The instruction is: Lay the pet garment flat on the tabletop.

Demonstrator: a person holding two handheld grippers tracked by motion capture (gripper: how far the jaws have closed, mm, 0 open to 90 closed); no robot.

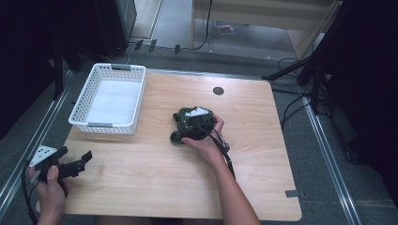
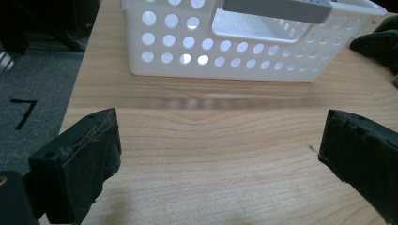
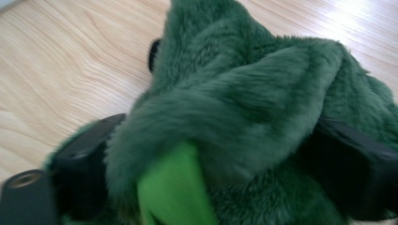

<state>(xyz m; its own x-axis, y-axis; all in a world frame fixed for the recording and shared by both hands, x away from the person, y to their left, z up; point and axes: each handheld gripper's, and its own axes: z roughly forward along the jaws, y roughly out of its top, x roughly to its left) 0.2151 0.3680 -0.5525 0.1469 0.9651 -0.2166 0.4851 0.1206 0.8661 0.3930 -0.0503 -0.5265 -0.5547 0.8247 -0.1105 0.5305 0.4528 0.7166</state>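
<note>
Right of the white basket (image 1: 109, 99), the right gripper (image 1: 195, 123) pinches the green plush toy (image 3: 244, 108), likely soft, light, best squeezed mid-body; left gripper (image 1: 75, 165) gapes.

A dark green plush toy (image 1: 184, 123) was seen lying near the middle of the wooden tabletop (image 1: 141, 178), well apart from the white perforated basket (image 1: 110, 99). Its fur was thick and shaggy, and a patch of brighter lime green (image 3: 176, 192) was shown on its near side. It was bunched into a rumpled heap, with a fold of fur raised upward. It was clamped between the two black fingers (image 3: 89, 145) of the right gripper (image 1: 195, 123), which pressed into it from either side.
</note>
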